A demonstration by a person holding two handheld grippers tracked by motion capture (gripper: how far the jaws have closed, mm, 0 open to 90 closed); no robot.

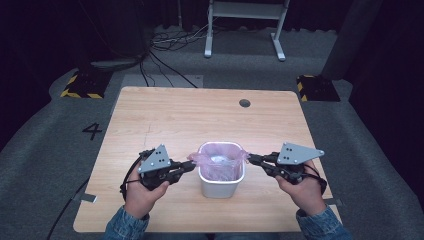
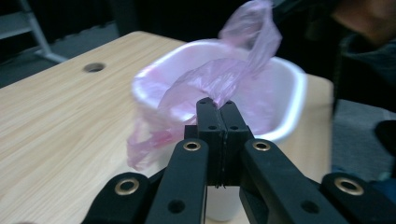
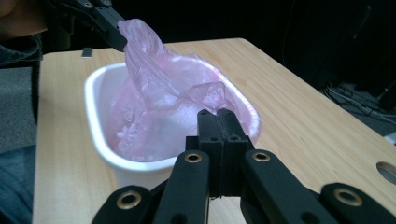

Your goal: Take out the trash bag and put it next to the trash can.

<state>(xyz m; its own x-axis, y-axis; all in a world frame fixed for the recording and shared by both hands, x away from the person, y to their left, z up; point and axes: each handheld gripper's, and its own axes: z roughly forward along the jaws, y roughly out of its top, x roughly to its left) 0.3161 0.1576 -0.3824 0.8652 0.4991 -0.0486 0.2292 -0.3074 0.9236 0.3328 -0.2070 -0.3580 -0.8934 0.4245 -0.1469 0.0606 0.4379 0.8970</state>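
Inside white bin mid-table: pink liner bag, opposite rim edges pinched. Left gripper clamped on bin's left flap, right gripper on right flap, likely to lift liner out evenly.

Wooden table, light top w/ round cable hole near far edge. White bin stands on near-centre area.

Two hand-held grippers pinch the pink bag lining the white bin.
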